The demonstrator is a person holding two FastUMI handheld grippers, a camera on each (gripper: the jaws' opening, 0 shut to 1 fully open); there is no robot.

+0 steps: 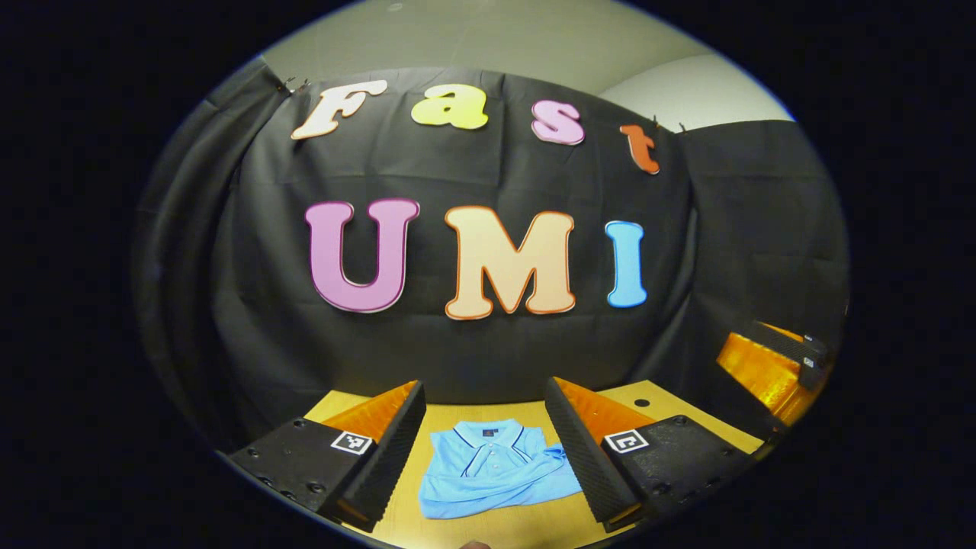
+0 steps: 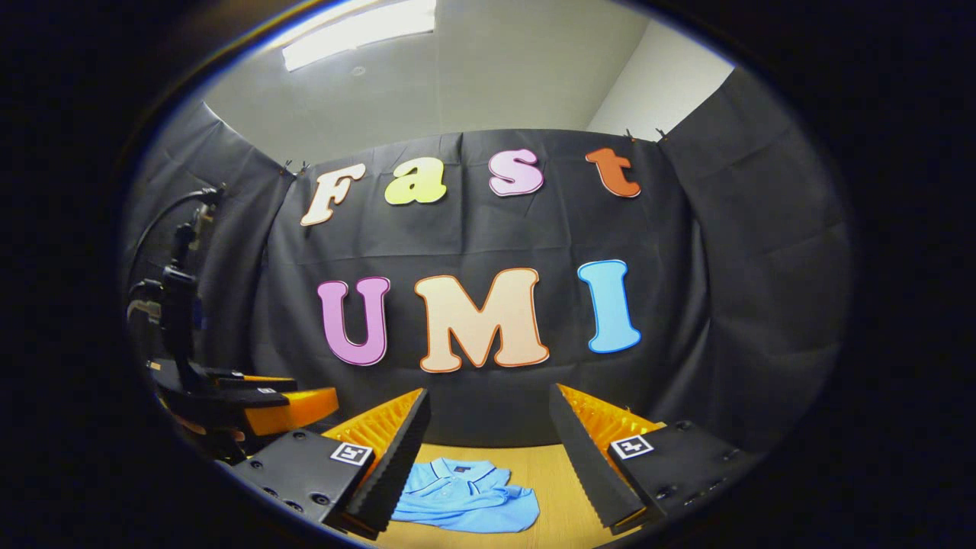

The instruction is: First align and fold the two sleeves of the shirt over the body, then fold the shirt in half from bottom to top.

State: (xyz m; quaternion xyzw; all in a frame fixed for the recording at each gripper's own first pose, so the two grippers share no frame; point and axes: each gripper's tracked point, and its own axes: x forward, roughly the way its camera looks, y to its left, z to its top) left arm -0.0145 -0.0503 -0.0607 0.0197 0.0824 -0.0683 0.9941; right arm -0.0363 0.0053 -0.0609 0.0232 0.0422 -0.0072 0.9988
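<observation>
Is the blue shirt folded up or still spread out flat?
Folded up. The blue shirt lies on the table as a compact bundle, collar on top, with no sleeves sticking out. Both grippers hover open above it.

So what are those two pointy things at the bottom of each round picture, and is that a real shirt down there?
Those pointy things are the two fingers of a gripper, a grabbing tool that a person holds, one in each hand. A small camera rides on each tool and looks out along its fingers. One picture comes from the left gripper, the other from the right gripper. Yes, it is a real blue shirt, lying on a wooden table with its collar toward the far wall, already folded into a smaller shape. Both grippers are open, up above the table, holding nothing.
</observation>
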